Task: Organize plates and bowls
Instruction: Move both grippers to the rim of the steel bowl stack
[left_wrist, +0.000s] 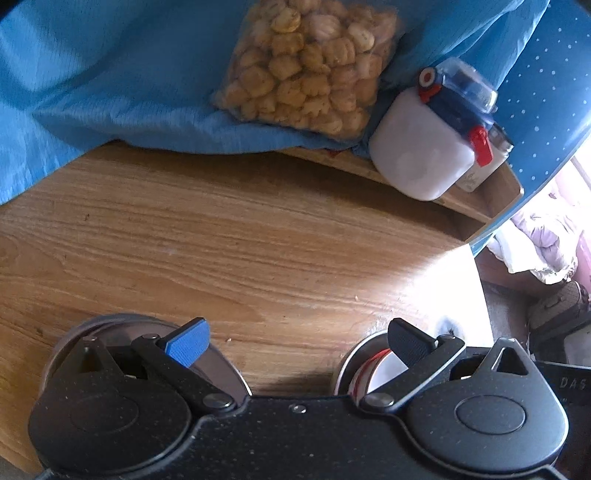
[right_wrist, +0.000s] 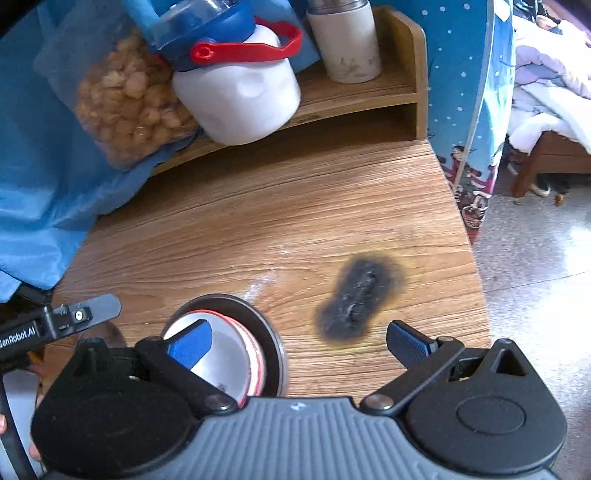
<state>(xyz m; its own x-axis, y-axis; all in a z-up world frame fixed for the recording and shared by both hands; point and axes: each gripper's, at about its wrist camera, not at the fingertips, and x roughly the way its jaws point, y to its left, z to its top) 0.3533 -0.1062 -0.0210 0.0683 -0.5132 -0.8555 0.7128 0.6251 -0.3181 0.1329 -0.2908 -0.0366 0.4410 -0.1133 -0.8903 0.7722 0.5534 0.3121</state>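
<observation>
A white bowl with a red rim sits nested in a dark metal bowl on the wooden table. My right gripper hangs just above with its jaws wide open; its left blue pad is over the white bowl and nothing is pressed. In the left wrist view the same stack lies under the right finger, and a steel dish lies under the left finger, mostly hidden. My left gripper is open and empty.
A white jar with a blue lid and red handle, a bag of snacks and a thermos rest on a low wooden shelf at the back. Blue cloth drapes left. A burn mark lies near the table's right edge.
</observation>
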